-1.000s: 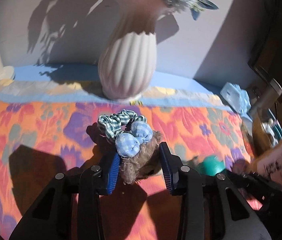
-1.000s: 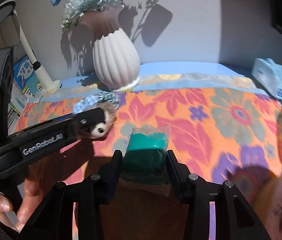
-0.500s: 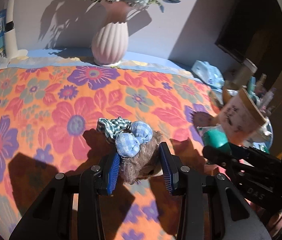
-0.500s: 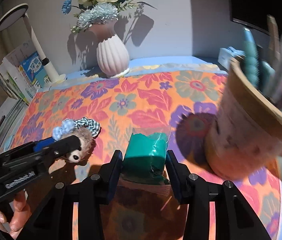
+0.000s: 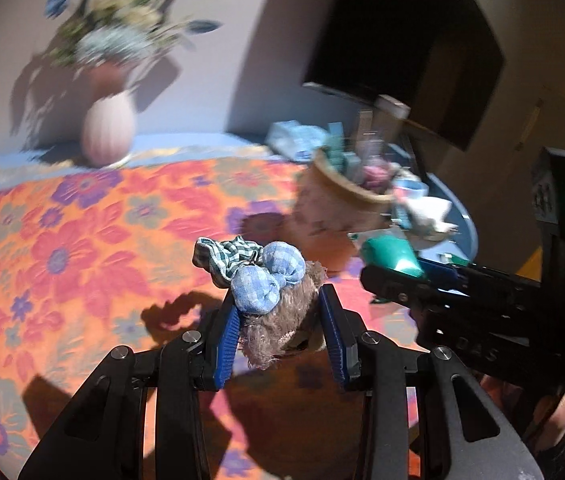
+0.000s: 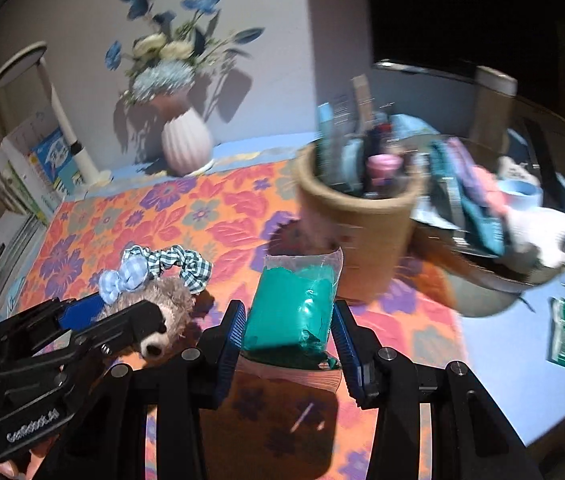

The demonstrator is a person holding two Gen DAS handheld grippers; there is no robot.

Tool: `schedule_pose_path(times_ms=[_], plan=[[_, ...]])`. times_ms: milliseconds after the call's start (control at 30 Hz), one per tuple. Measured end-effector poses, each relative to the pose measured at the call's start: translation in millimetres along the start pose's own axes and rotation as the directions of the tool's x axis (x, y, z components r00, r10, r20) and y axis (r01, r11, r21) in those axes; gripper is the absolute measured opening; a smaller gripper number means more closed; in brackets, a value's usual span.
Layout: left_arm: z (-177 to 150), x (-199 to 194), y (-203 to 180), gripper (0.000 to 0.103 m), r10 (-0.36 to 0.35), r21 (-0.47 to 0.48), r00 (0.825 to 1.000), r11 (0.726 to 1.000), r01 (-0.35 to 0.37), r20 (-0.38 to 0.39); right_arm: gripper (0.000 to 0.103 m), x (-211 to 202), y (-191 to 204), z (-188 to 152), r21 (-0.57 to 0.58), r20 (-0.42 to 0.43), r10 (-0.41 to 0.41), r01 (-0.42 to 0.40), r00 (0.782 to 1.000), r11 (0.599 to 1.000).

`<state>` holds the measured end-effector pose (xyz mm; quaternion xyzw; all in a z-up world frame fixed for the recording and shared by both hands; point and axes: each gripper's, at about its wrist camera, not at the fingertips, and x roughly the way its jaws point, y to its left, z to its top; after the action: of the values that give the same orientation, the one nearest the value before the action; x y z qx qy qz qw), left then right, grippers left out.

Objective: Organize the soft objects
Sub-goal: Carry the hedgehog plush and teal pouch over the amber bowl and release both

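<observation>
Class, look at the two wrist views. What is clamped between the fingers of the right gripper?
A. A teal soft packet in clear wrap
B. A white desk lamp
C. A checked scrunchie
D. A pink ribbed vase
A: in the right wrist view the right gripper has its blue pads pressed on both sides of the teal packet, held above the floral tablecloth.

A small brown plush animal head (image 5: 282,330) with shaggy fur, a pale muzzle and a black nose sits low in the centre of the left wrist view, pinched between blue pads and lifted off the floral cloth. A blue gingham bow (image 5: 266,282) and a green-and-white checked scrunchie (image 5: 222,256) sit on its top. A teal soft block in clear plastic wrap (image 6: 292,308) stands upright, clamped low centre in the right wrist view.
</observation>
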<state>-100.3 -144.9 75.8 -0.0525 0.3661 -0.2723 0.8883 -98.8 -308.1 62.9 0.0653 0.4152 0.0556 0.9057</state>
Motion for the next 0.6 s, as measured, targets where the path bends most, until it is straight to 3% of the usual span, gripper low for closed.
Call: schedule_pose_path(times_ms=[333,600], plan=[[21,-4,-88,0.035,-0.11,0.15,0.994,0.983,0.105,0.025,0.043,-60,-67,-3,0.12,0.099,-0.036,0.024,0.994,0.993],[65,18,-170,0.035,-0.166,0.296,0.985,0.944,0.148,0.037,0.043,-91,-140,14,0.246,0.172,-0.121,0.077,0.978,0.966]])
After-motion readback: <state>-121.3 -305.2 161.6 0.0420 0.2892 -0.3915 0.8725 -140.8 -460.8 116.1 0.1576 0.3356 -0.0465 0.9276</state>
